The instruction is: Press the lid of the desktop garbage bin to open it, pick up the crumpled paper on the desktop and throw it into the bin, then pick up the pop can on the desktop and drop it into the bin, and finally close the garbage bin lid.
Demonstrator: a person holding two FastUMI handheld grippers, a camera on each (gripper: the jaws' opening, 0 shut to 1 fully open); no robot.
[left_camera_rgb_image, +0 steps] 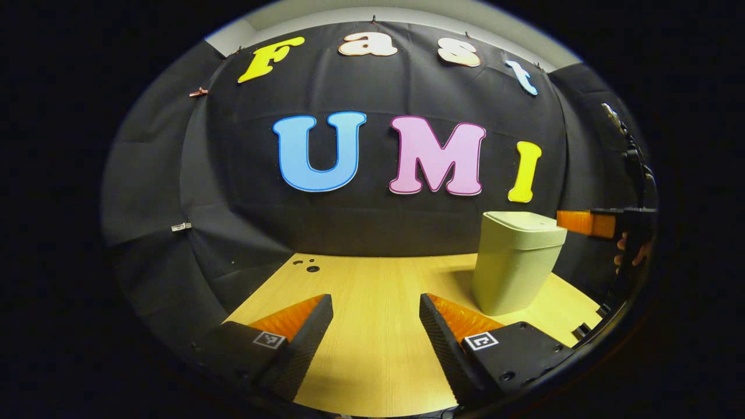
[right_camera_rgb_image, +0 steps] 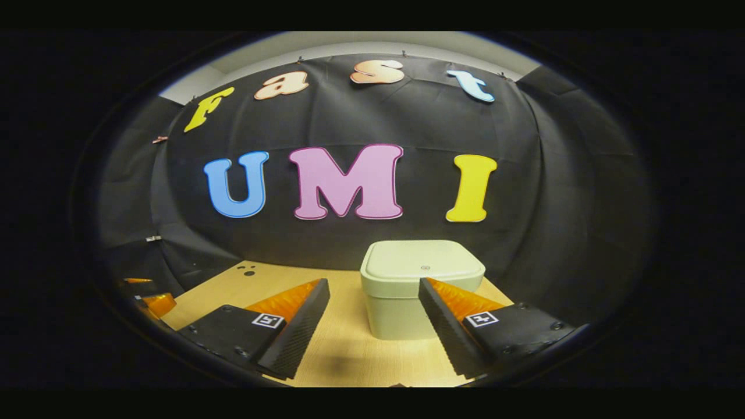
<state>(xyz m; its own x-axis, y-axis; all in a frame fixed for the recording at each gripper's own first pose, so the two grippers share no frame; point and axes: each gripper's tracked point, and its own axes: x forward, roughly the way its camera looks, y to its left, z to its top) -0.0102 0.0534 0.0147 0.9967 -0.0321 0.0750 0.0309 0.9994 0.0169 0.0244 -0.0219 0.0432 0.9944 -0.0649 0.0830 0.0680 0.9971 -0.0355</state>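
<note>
Both your tools gape wide, empty: left tool (left_camera_rgb_image: 375, 308), right tool (right_camera_rgb_image: 372, 297). Garbage bin (right_camera_rgb_image: 407, 291) at right tool's 12 o'clock on the desk (left_camera_rgb_image: 372, 349), lid (right_camera_rgb_image: 423, 262) closed.

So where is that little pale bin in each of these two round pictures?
Left gripper view: the bin stands at the right, on the wooden table, lid down.
Right gripper view: the bin sits at the centre, straight ahead, partly behind one finger of that hand-held gripper.
Shared landmark: the small dark holes near the table's far left edge.
</note>
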